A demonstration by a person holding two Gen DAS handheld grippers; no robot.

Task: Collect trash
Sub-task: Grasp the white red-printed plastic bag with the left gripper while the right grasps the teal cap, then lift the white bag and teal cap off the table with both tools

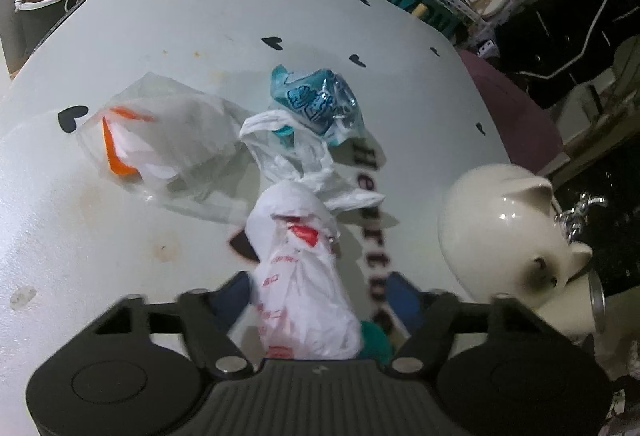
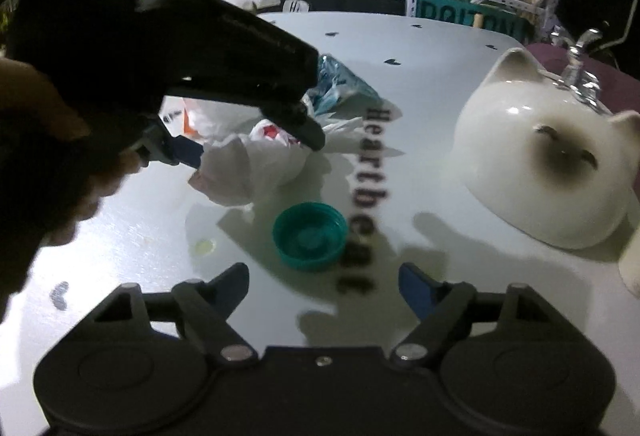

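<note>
A crumpled white plastic bag with red print [image 1: 296, 268] [image 2: 248, 168] lies on the white table [image 1: 160, 16]. My left gripper [image 1: 320, 292] [image 2: 256, 150] straddles the bag. Its left finger touches the bag and its right finger stands apart, so it is open. Beyond the bag lie a blue wrapper [image 1: 316, 100] [image 2: 340, 84] and a clear bag with orange inside [image 1: 160, 132]. A teal bottle cap [image 2: 310, 236] [image 1: 376, 340] rests open side up just ahead of my right gripper [image 2: 326, 284], which is open with nothing between its fingers.
A cream cat-shaped ceramic bowl [image 1: 504, 228] [image 2: 548, 164] sits upside down at the table's right, with a metal chain [image 1: 576, 216] behind it. A person's hand [image 2: 40, 156] holds the left gripper. Shelves and clutter stand past the far edge.
</note>
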